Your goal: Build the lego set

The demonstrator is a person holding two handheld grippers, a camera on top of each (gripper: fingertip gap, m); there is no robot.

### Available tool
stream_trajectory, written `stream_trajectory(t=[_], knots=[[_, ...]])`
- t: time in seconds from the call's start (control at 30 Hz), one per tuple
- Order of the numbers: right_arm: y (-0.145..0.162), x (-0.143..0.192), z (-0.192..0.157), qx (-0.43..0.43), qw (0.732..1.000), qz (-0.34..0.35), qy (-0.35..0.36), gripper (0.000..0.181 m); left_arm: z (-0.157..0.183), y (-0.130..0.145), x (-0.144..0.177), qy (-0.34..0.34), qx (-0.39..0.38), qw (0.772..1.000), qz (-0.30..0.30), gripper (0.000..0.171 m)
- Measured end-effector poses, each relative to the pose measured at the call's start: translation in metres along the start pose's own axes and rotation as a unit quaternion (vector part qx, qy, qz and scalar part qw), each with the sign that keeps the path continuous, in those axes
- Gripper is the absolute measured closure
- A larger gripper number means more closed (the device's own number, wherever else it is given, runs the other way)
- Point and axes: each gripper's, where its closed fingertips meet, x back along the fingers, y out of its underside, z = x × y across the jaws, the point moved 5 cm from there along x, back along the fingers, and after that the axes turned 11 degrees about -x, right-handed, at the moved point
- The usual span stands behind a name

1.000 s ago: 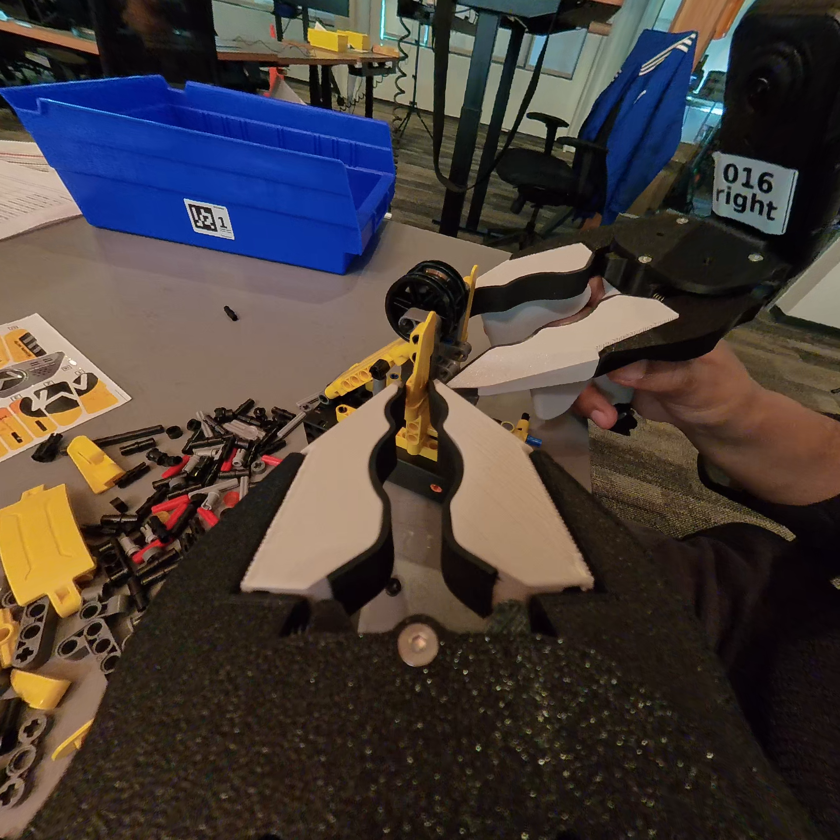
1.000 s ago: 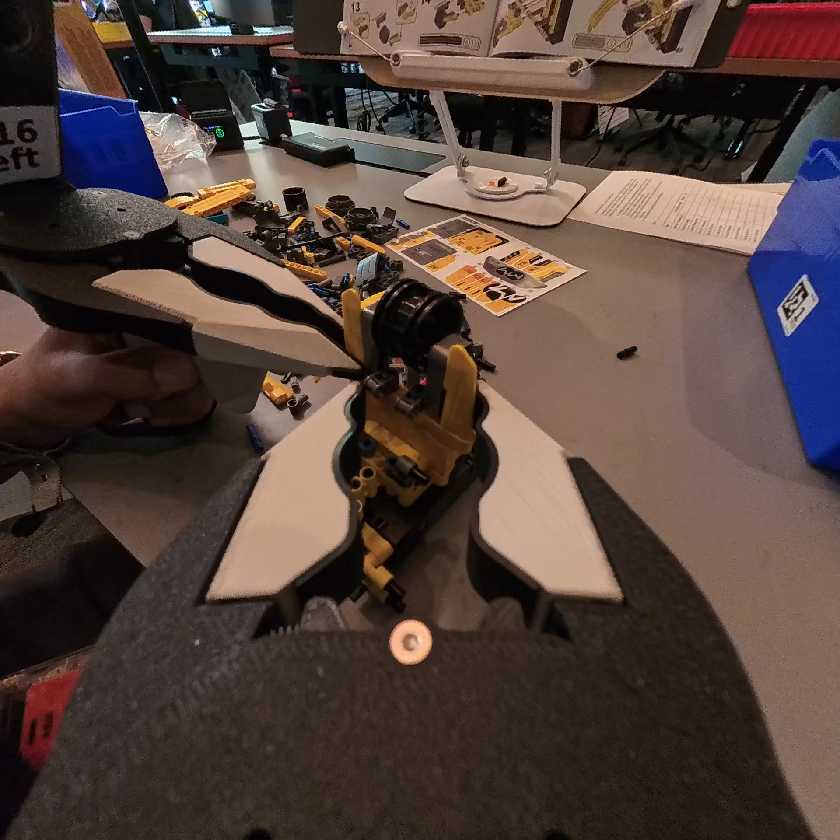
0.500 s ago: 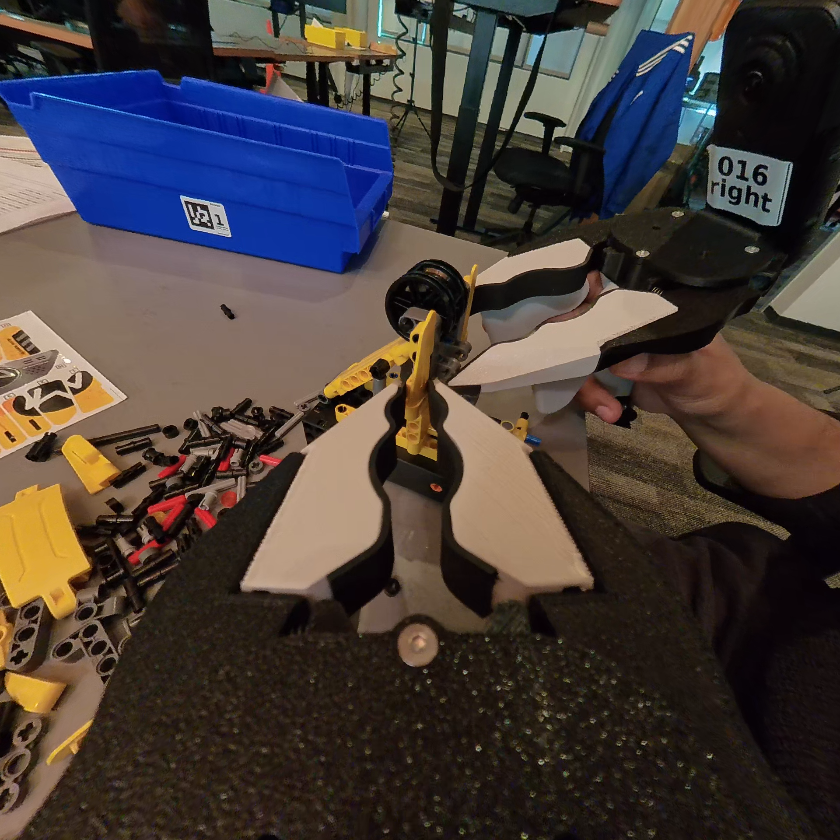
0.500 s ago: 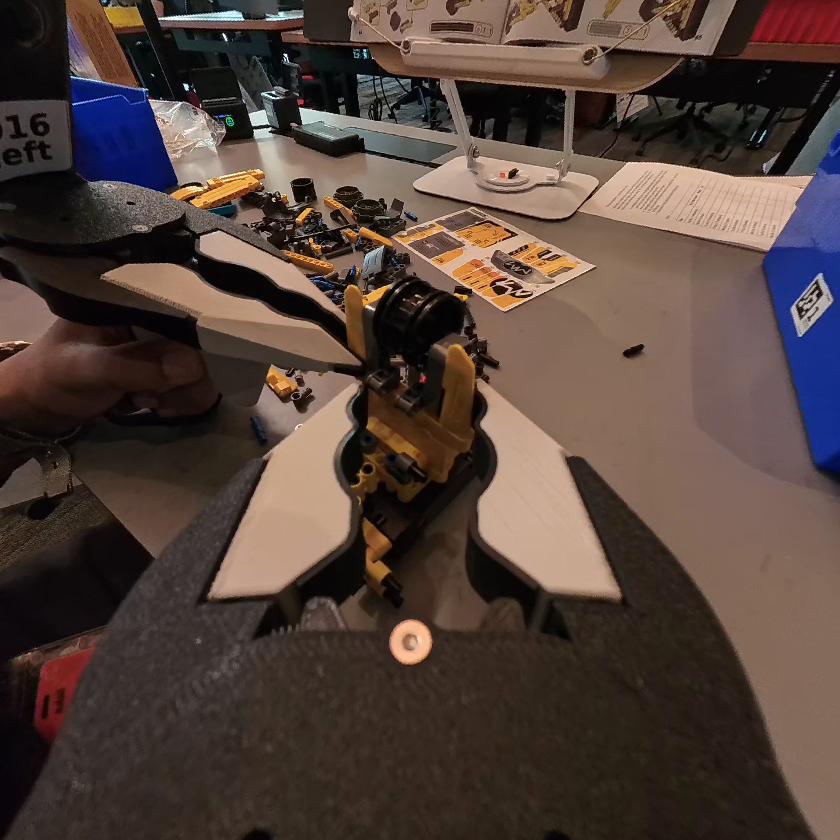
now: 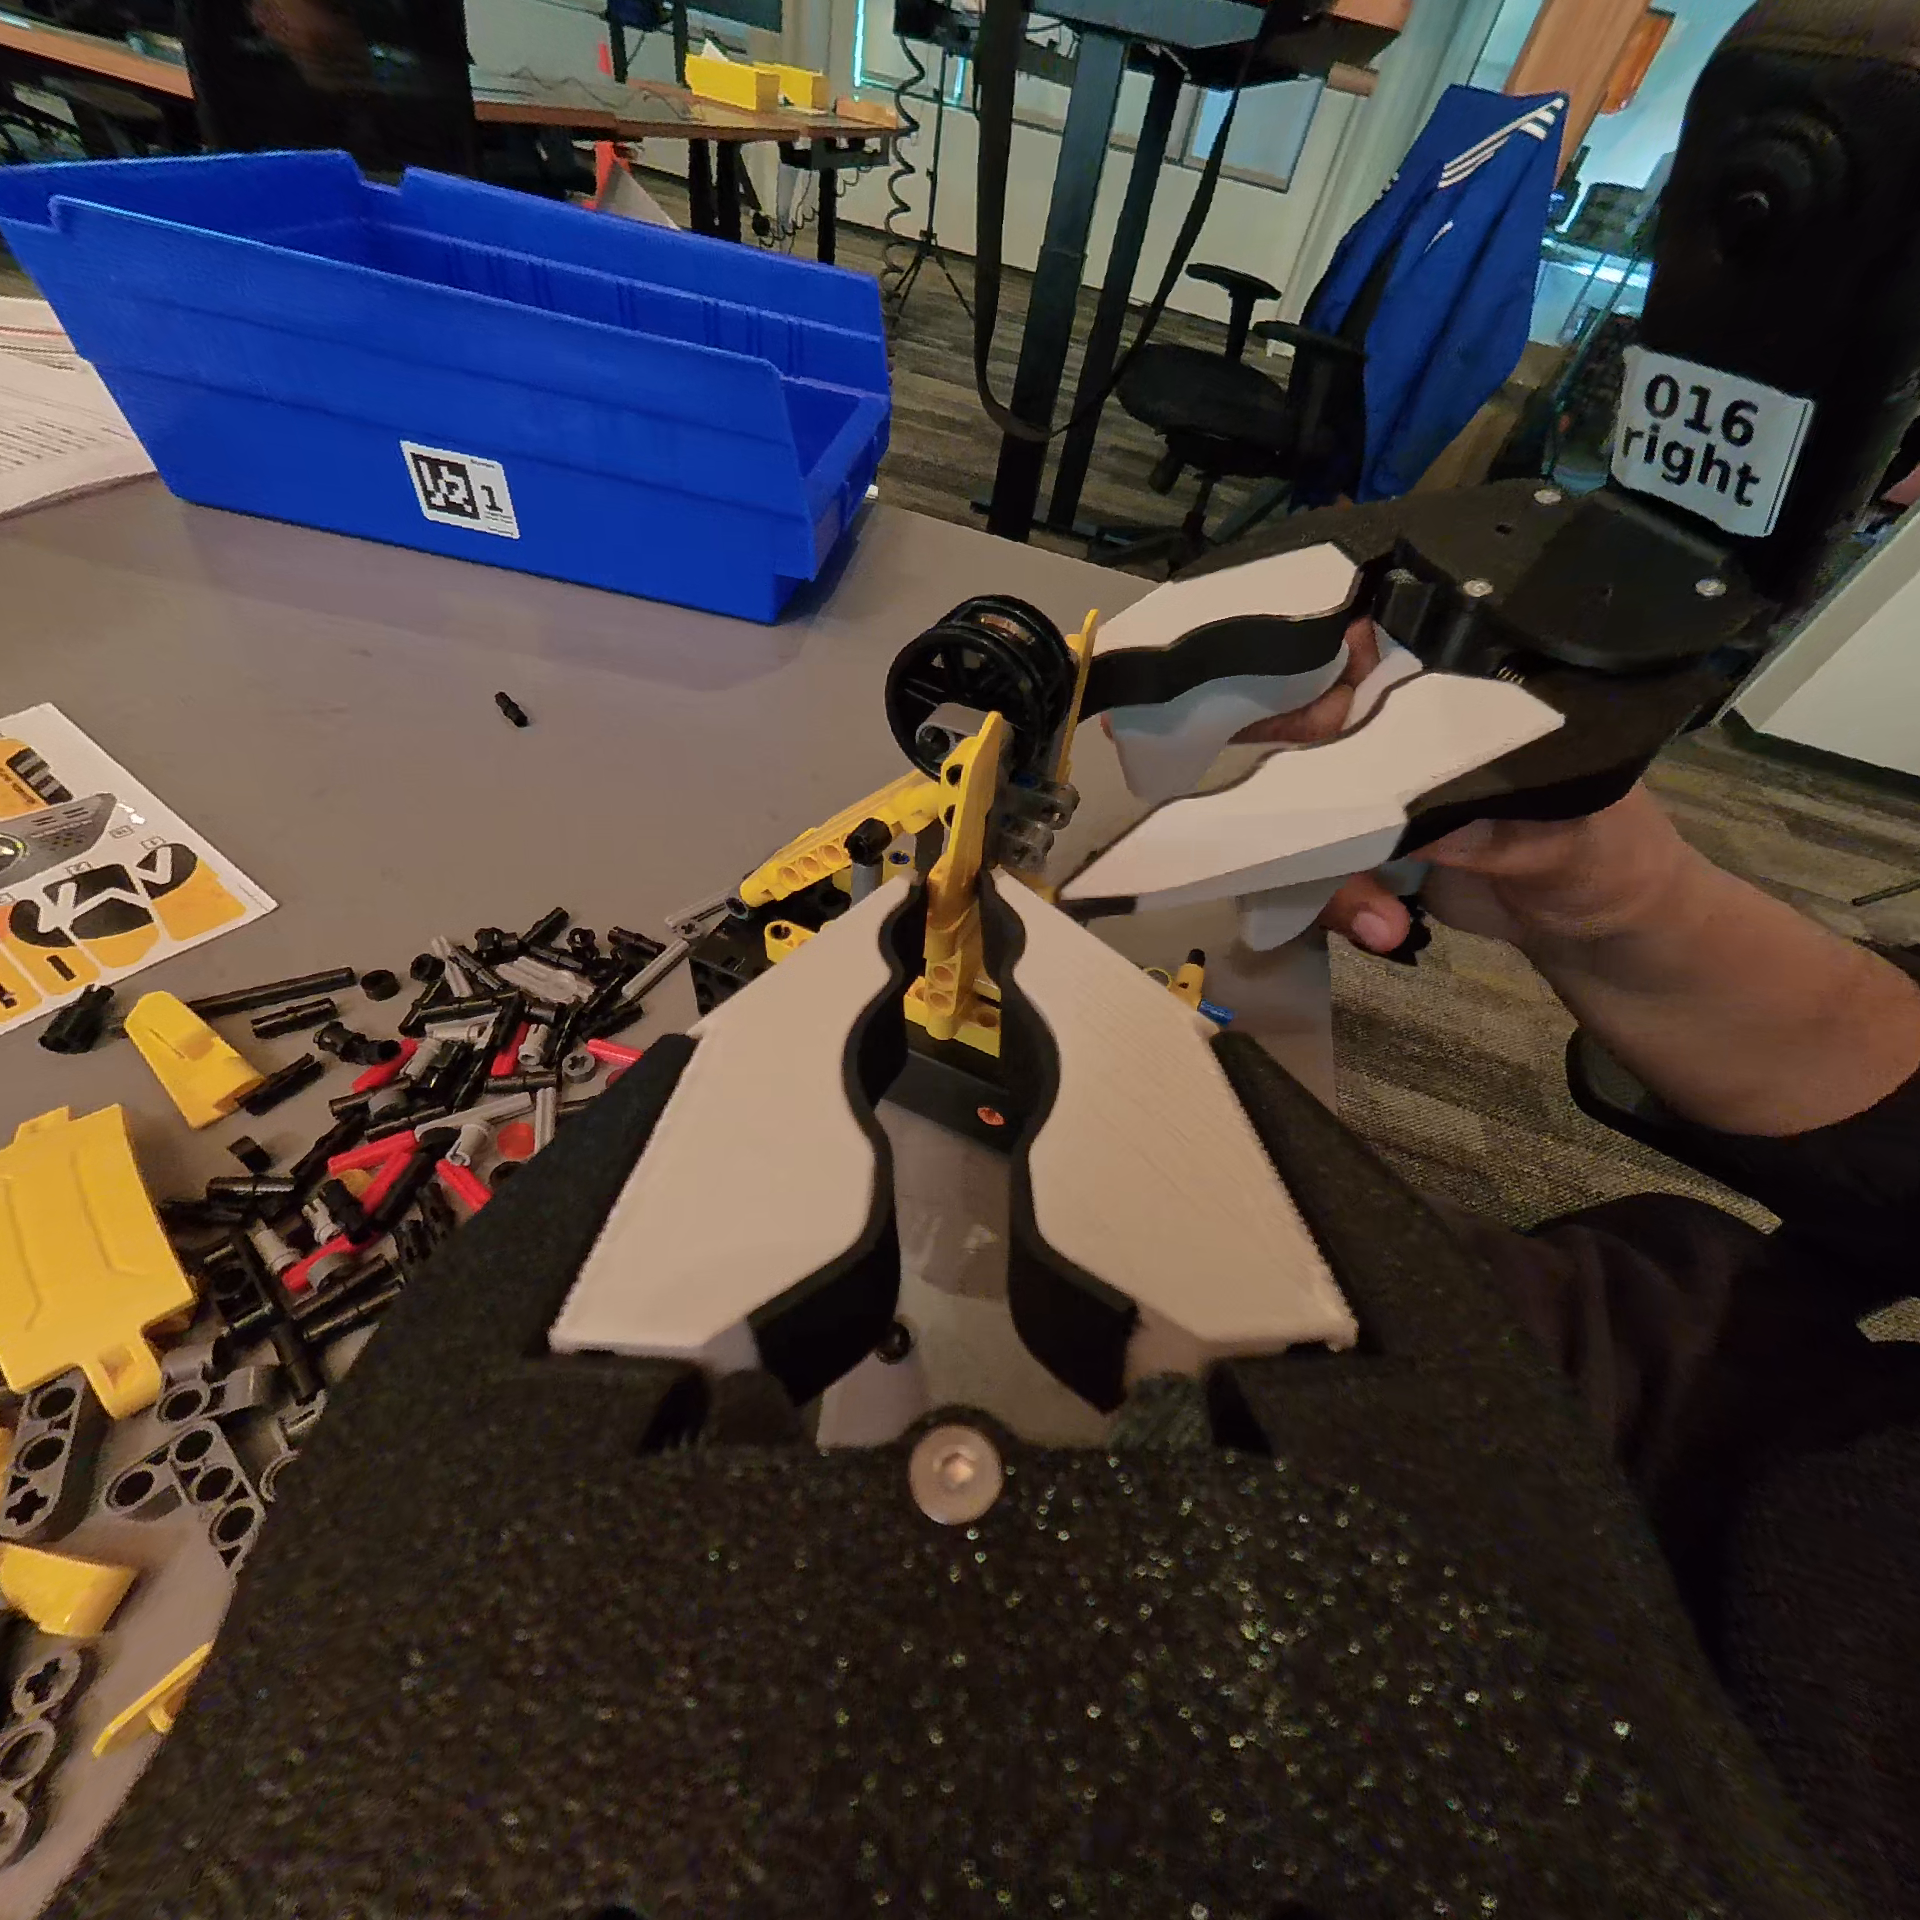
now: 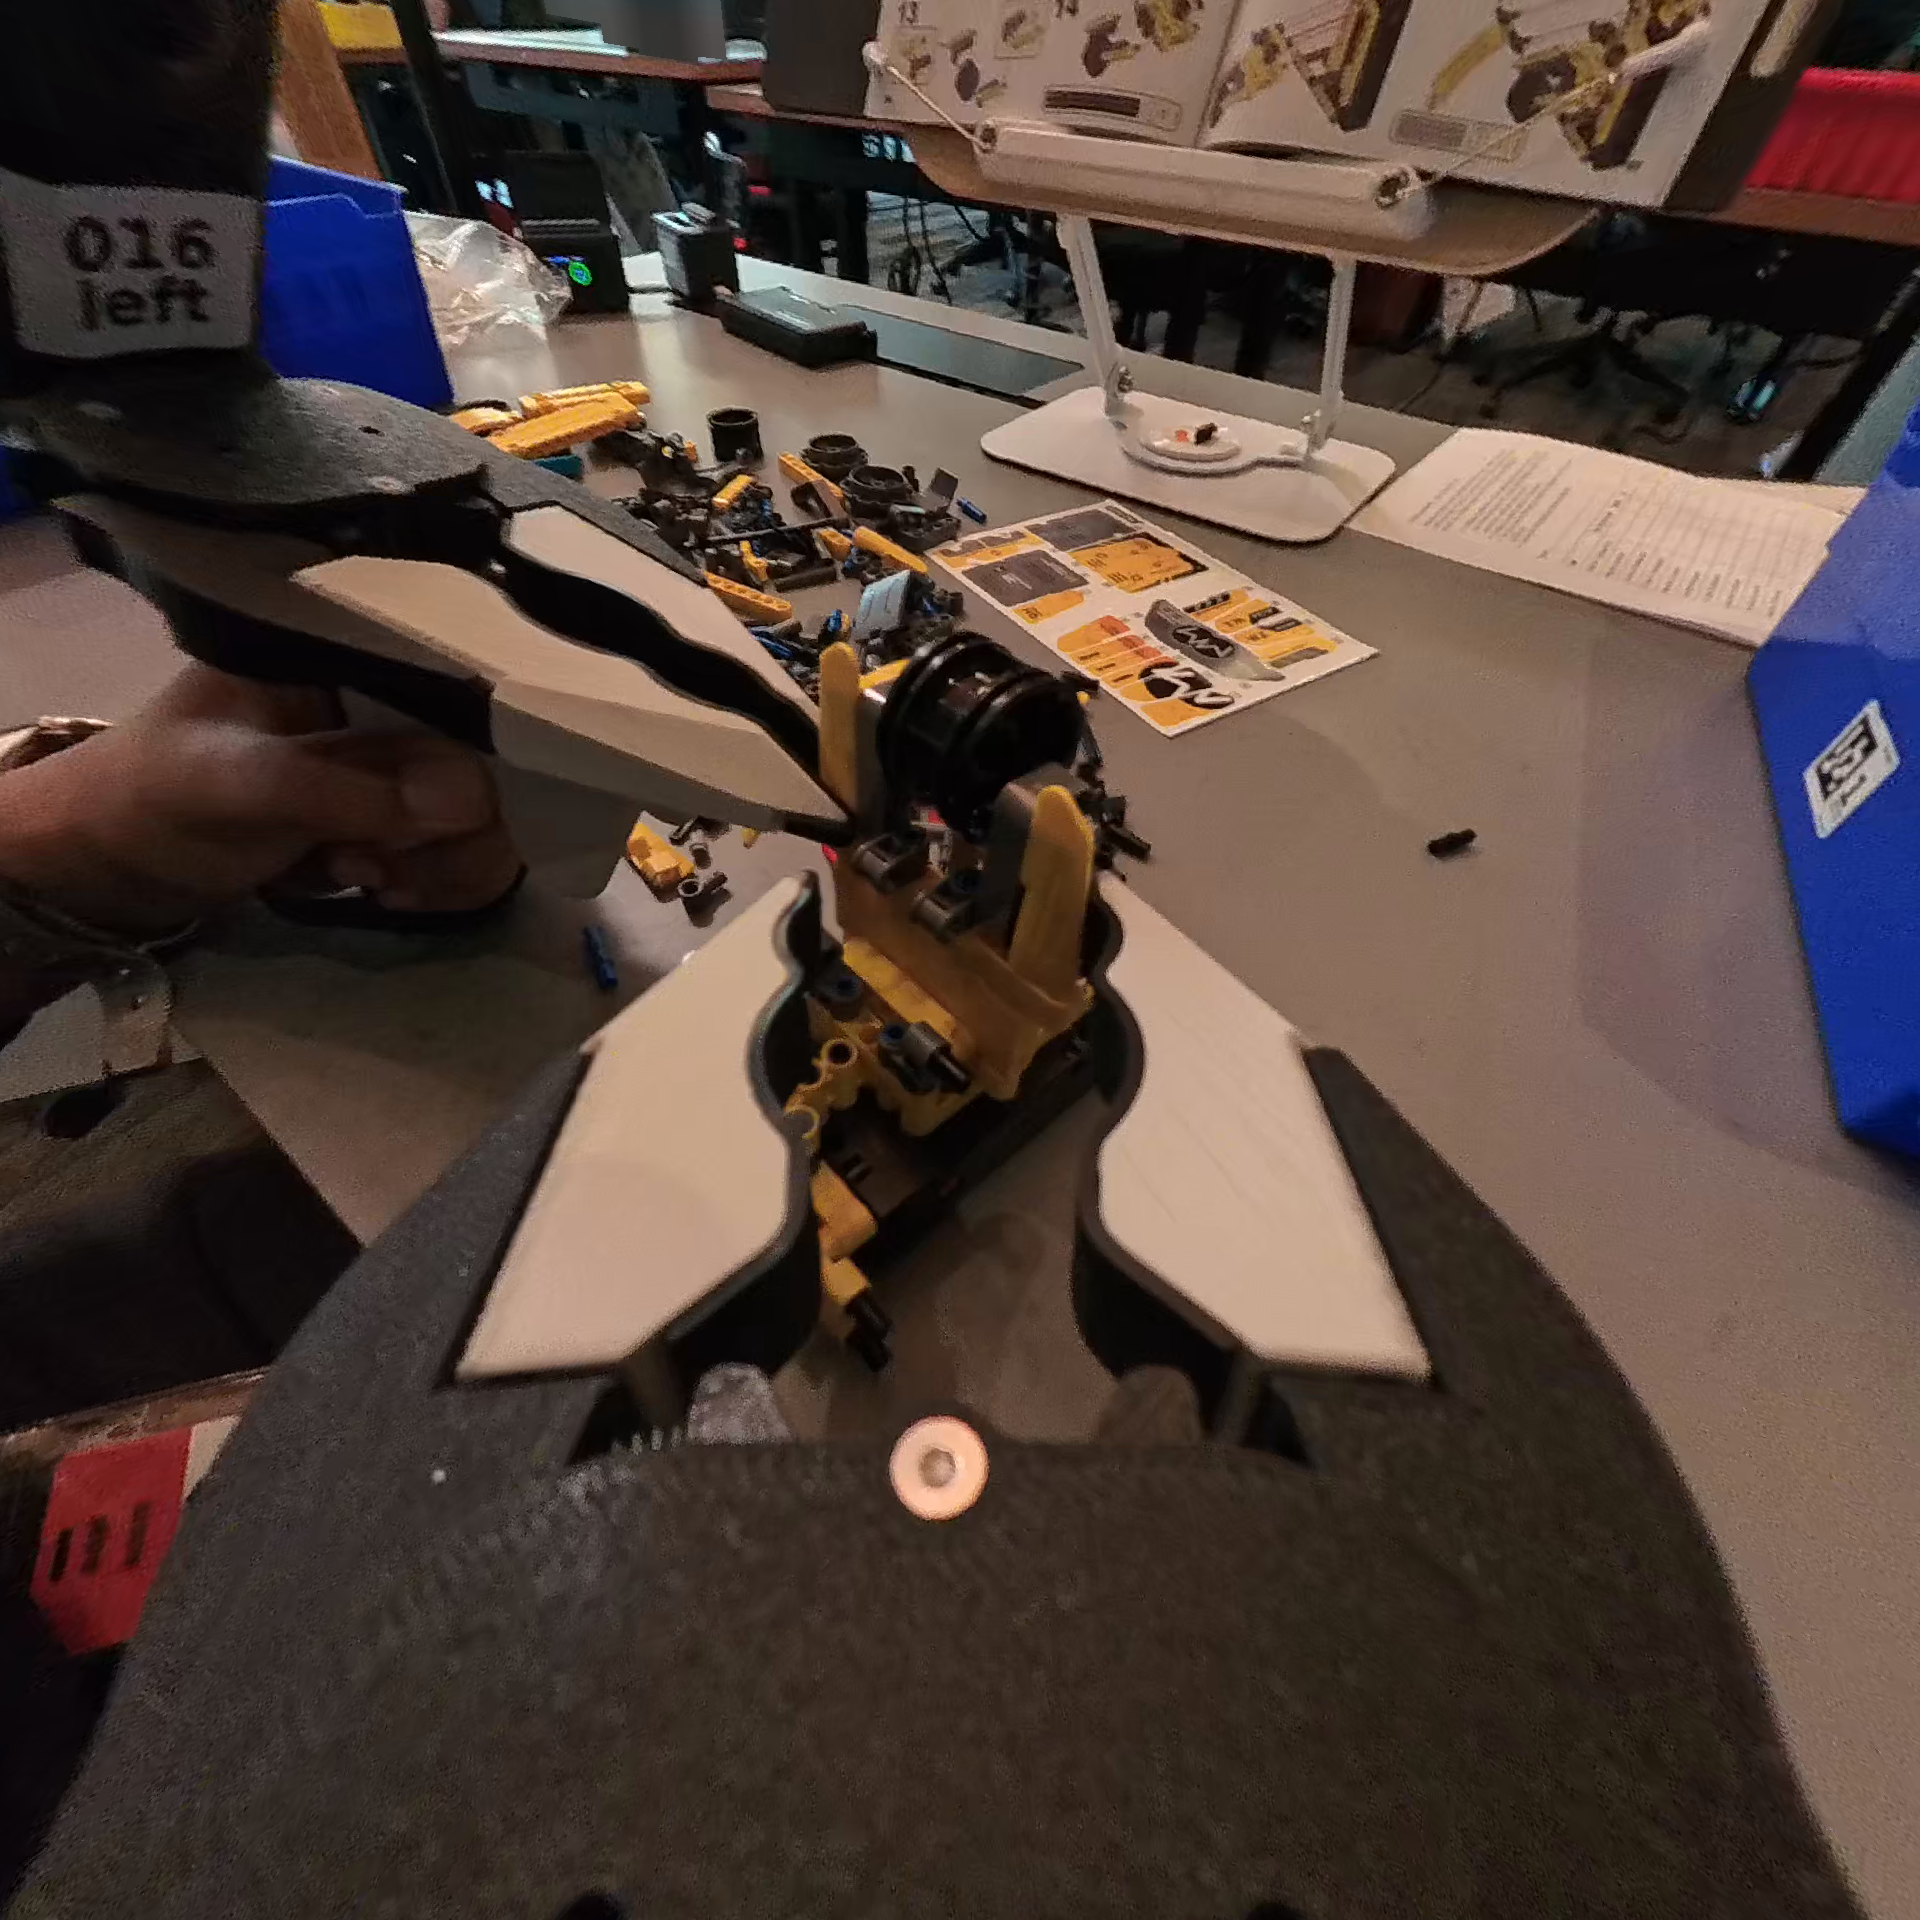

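A yellow and black brick-built model (image 5: 956, 831) with a black wheel rim (image 5: 977, 675) on top is held above the grey table (image 5: 416, 727) between both grippers. My left gripper (image 5: 951, 925) is shut on an upright yellow piece of the model. My right gripper (image 5: 1075, 769) comes in from the right and grips the model just below the rim. In the right wrist view, my right gripper (image 6: 956, 935) is shut around the model's yellow body (image 6: 935, 997), with the wheel rim (image 6: 977, 717) above it. My left gripper (image 6: 821, 769) pinches a yellow upright from the left.
A blue bin (image 5: 520, 343) stands at the back; it also shows at the right edge (image 6: 1849, 831). Loose black, red and yellow pieces (image 5: 416, 1049) lie to the left, with a sticker sheet (image 5: 94, 862). A booklet on a white stand (image 6: 1195, 447), a paper sheet (image 6: 1600, 530) and a small black pin (image 6: 1450, 842) are on the table. The tips of both grippers are at nearly the same place.
Both grippers stay shut on the model. The views have drifted only slightly; the hold looks the same.
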Motion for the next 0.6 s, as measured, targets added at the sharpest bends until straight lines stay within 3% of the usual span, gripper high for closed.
stream_trajectory(t=[0.3, 0.4, 0.47, 0.6], knots=[[-0.017, 0.034, 0.041, -0.067, 0.988, 0.134, -0.035, 0.129, 0.0, 0.0, 0.0, 0.0, 0.001, 1.0, 0.0, 0.162], [-0.014, 0.037, 0.048, -0.026, 0.988, 0.151, 0.014, 0.145, 0.0, 0.0, 0.0, 0.003, 0.003, 1.0, 0.001, 0.162], [-0.014, 0.038, 0.046, -0.003, 0.987, 0.157, 0.024, 0.165, 0.0, 0.0, 0.0, 0.003, 0.003, 1.0, 0.001, 0.162], [-0.012, 0.03, 0.047, -0.004, 0.991, 0.129, 0.019, 0.173, 0.0, 0.0, 0.0, 0.001, 0.001, 1.0, 0.0, 0.162]])
